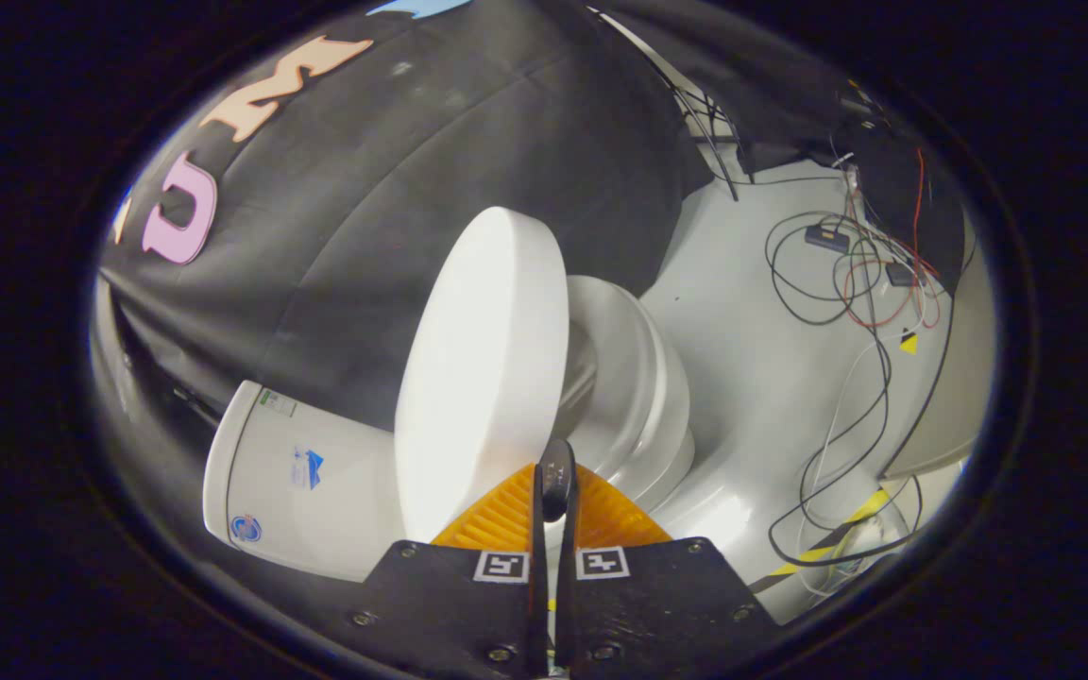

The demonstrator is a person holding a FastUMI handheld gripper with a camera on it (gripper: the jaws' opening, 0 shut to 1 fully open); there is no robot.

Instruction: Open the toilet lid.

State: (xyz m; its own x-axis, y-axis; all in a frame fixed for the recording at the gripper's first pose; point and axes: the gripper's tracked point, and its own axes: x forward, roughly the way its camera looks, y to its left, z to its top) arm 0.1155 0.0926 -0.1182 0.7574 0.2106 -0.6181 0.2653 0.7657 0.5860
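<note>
Against the booth's black cloth wall and a grey floor (752, 378) strewn with cables (846, 274), the toilet lid (483, 368) stands raised nearly upright off the bowl (638, 378), its free edge just ahead of the jaws (555, 482), which look closed with nothing visibly gripped.

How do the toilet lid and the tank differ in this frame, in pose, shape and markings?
The toilet lid is a plain rounded disc, raised off the bowl with its edge at the gripper, whose fingers are closed together; the tank is boxy, lies beyond the lid against the black cloth and carries stickers. The lid's surface is bare. Both are white.
</note>
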